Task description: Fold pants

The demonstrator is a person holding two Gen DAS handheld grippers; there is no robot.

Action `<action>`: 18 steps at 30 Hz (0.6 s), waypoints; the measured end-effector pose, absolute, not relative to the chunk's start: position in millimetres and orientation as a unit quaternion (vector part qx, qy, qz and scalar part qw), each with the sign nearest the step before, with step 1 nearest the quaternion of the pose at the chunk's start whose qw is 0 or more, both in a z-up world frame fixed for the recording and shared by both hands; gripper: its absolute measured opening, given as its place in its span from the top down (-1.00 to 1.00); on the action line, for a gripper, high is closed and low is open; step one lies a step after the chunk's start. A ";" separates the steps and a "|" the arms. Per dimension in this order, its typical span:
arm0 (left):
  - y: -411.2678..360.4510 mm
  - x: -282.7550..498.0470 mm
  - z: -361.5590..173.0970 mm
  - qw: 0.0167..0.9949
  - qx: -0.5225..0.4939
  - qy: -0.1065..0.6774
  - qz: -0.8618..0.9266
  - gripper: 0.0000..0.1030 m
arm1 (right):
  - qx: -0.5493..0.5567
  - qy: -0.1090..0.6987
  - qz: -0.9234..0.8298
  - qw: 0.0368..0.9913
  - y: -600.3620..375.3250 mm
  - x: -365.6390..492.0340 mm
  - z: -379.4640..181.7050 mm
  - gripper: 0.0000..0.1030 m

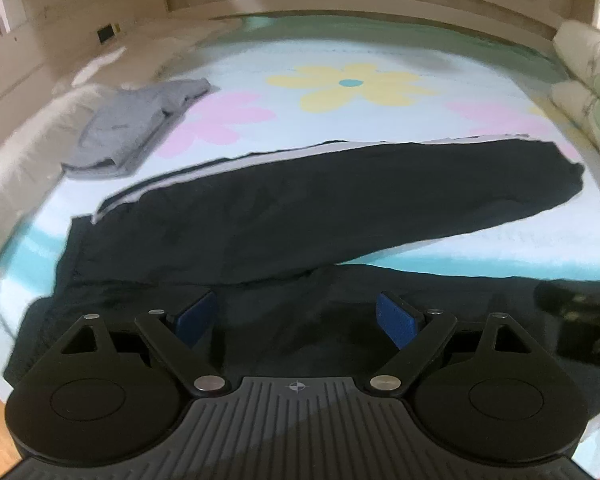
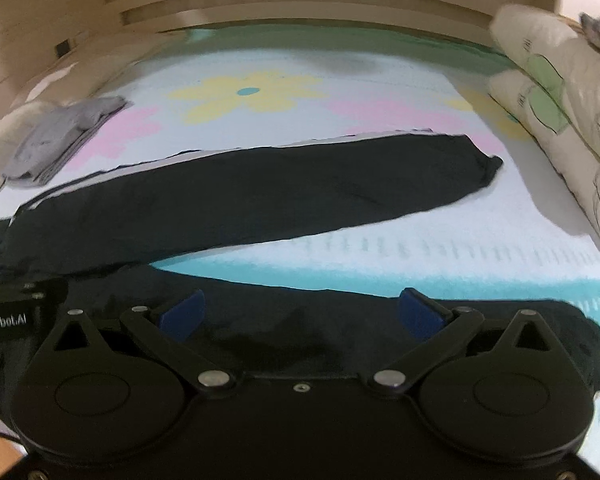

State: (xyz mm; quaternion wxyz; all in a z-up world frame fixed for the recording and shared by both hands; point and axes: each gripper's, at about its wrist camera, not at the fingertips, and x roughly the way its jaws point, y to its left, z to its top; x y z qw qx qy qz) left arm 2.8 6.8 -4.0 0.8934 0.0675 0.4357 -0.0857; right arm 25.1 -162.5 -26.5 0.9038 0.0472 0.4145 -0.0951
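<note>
Both tongs point(image 1: 296, 318) point(image 2: 302, 316) apart over black pants point(image 1: 300, 204); grey folded garment point(image 1: 136, 128), perhaps trousers, beyond, pillows point(image 2: 560, 100) alongside.

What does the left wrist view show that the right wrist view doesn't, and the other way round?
Left only: the pillow along the bed's left edge and the open left gripper. Right only: the near leg's cuff and the open right gripper. Both: the black pants, folded grey garment and flowered bedspread.
</note>
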 end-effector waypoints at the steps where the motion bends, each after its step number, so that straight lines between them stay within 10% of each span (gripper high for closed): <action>1: 9.1 4.1 -3.5 0.891 0.053 0.440 -0.093 -0.69 | 0.033 0.416 -0.098 0.904 -160.2 25.4 -26.2 -0.99; 18: 21.3 50.6 25.0 0.895 0.074 0.435 -0.061 -0.68 | -0.060 0.426 0.016 0.902 -177.4 78.2 -33.0 -0.49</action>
